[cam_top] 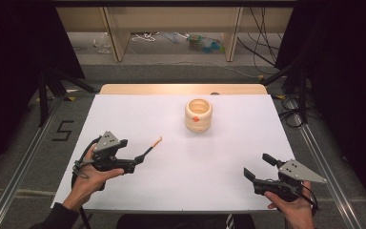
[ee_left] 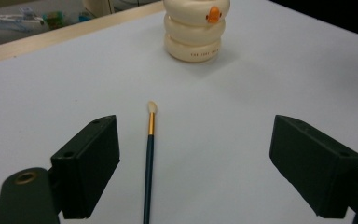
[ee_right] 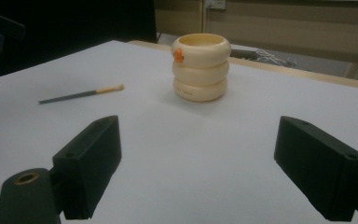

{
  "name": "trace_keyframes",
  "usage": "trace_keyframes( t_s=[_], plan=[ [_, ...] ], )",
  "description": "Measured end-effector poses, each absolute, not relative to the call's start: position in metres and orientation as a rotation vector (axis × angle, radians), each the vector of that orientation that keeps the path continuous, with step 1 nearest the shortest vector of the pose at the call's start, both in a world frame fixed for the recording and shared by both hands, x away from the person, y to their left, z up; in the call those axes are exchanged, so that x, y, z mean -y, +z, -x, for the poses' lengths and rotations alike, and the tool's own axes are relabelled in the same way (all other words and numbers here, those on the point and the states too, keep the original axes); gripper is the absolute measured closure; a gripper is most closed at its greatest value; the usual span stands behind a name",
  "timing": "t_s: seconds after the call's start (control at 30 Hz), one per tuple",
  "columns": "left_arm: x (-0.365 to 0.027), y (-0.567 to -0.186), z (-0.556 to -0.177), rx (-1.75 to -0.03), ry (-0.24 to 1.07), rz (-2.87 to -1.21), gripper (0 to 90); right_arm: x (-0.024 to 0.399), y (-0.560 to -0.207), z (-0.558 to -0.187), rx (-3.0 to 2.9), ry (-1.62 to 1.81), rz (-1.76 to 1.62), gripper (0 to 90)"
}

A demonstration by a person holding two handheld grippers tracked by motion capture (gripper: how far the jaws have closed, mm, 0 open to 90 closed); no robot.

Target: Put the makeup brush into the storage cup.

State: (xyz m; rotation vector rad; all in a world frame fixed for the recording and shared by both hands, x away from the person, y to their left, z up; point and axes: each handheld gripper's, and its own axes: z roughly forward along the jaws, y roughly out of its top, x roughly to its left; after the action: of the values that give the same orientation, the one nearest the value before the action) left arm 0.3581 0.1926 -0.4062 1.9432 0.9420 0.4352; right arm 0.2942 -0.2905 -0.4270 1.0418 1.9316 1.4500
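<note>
Two items on the table (cam_top: 124,200): brush (ee_left: 149,154) lying flat between the left gripper's (ee_left: 193,165) wide-open, empty jaws, aligned for pickup; cream holder (cam_top: 198,115) upright beyond; right gripper (cam_top: 261,167) open, empty, idle.

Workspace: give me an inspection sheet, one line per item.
Surface: white table top, bare apart from two things.
Job's things: paintbrush lying flat between the left gripper's open jaws, untouched, bristles toward the cream ringed pot, which stands upright with its mouth open.
Clutter: nothing seen on the table.
Grippers: left gripper open at the brush handle; right gripper open, holding nothing.
Cables: one trails from the left gripper; more on the floor.
Surroundings: wooden frame legs, dark curtains.
</note>
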Motion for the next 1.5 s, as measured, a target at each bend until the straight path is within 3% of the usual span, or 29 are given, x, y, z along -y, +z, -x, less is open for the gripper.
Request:
trace_keyframes(
  t_s=[0.3,0.53,1.5],
  plan=[
    [-0.183,-0.408,-0.385,-0.94,0.423,-2.194,17.7,0.291,-0.427,-0.294,-1.938,1.439,-1.037,15.8],
    [-0.173,-0.413,-0.399,-1.015,0.376,-2.226,20.4,0.29,-0.427,-0.294,-1.941,1.44,-1.034,15.8],
    [-0.15,-0.428,-0.438,-1.05,0.315,-2.474,24.9,0.289,-0.428,-0.295,-1.968,1.449,-1.021,16.0]
  ],
)
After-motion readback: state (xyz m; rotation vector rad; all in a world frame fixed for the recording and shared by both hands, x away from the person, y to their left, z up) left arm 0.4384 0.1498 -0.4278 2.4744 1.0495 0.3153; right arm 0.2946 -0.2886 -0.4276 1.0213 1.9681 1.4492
